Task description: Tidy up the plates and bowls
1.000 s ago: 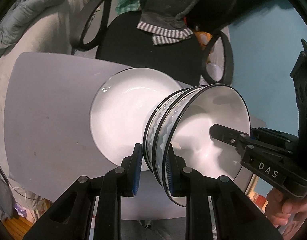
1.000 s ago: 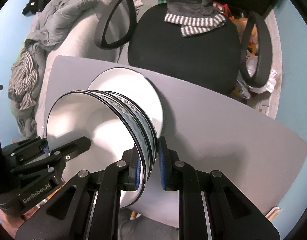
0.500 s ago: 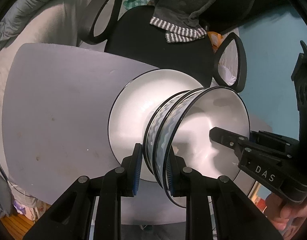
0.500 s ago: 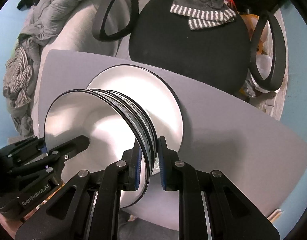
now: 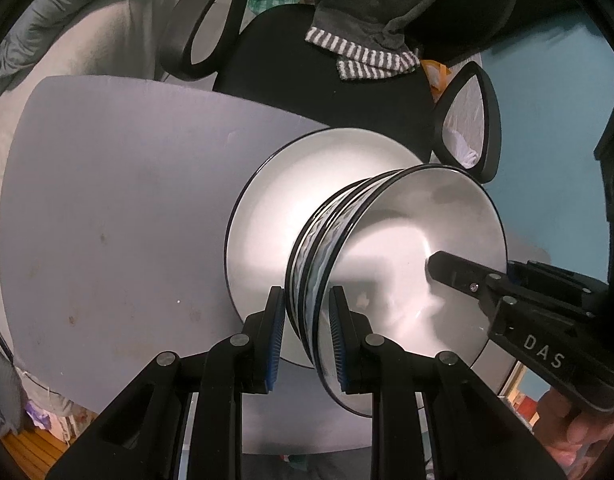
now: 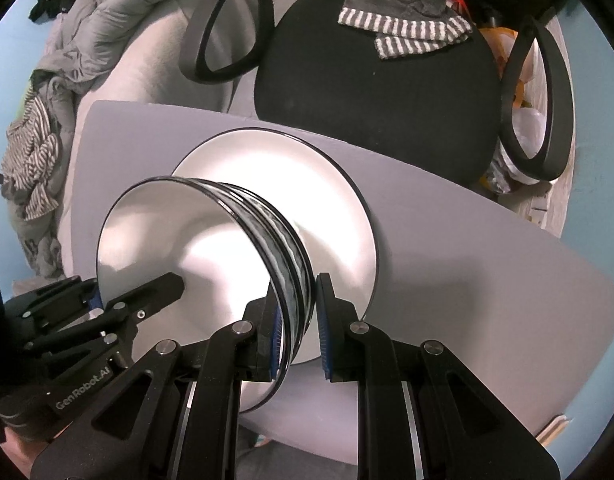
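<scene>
Two nested white bowls with black rims and blue wavy bands [image 5: 391, 264] are held over a white black-rimmed plate [image 5: 307, 184] on the grey table [image 5: 107, 220]. My left gripper [image 5: 307, 336] is shut on the bowls' near rim. My right gripper [image 6: 297, 320] is shut on the opposite rim of the bowls [image 6: 211, 248], over the plate [image 6: 307, 184]. Each gripper shows in the other's view, with one finger inside the bowl. Whether the bowls touch the plate is hidden.
A black office chair [image 6: 379, 80] with a grey striped garment [image 6: 411, 28] stands behind the table. A grey quilt [image 6: 107, 20] lies at the far left. The table's far edge is close behind the plate. Blue wall at the right.
Both grippers have carried the bowls toward the plate; the plate now looks larger and the bowls sit over its middle. The grips have not changed.
</scene>
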### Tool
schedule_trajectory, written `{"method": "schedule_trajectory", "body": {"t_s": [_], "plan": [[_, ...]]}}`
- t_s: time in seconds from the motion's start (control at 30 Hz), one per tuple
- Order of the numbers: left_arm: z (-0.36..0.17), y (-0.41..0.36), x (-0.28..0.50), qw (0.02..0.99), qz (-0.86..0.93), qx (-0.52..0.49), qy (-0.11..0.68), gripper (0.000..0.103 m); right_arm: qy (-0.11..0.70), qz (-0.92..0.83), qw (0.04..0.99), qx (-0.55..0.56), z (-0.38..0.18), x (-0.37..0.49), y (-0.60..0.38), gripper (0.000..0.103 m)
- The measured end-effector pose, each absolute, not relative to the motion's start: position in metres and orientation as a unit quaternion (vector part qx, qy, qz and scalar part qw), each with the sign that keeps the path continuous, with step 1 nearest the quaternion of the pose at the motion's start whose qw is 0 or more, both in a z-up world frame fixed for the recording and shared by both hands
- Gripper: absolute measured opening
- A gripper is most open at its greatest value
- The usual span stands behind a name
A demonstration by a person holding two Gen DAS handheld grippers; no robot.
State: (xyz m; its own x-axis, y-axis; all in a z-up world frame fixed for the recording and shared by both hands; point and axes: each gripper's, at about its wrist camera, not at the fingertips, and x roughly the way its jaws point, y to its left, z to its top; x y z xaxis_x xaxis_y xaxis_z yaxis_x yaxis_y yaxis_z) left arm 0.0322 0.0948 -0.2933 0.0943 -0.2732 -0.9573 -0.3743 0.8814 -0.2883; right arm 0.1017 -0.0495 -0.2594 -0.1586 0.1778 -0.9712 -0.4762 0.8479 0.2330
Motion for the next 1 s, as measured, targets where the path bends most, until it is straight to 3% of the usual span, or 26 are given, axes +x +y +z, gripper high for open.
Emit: {"method": "schedule_trajectory", "body": {"t_s": [0.5, 0.63, 0.93, 1.0], "plan": [[-0.288, 0.097, 0.029, 0.716, 0.046, -0.233, 0.657, 0.022, 0.697, 0.256, 0.659, -0.116, -0.256, 0.092, -0.045, 0.027], [-0.278, 0.098, 0.024, 0.72, 0.054, -0.226, 0.653, 0.023, 0.679, 0.251, 0.678, -0.127, -0.245, 0.089, -0.047, 0.048], [-0.225, 0.094, 0.004, 0.768, 0.063, -0.187, 0.609, 0.024, 0.619, 0.243, 0.737, -0.123, -0.193, 0.077, -0.058, 0.06], [-0.21, 0.091, 0.0, 0.782, 0.06, -0.173, 0.596, 0.032, 0.605, 0.241, 0.748, -0.125, -0.181, 0.074, -0.059, 0.06]]}}
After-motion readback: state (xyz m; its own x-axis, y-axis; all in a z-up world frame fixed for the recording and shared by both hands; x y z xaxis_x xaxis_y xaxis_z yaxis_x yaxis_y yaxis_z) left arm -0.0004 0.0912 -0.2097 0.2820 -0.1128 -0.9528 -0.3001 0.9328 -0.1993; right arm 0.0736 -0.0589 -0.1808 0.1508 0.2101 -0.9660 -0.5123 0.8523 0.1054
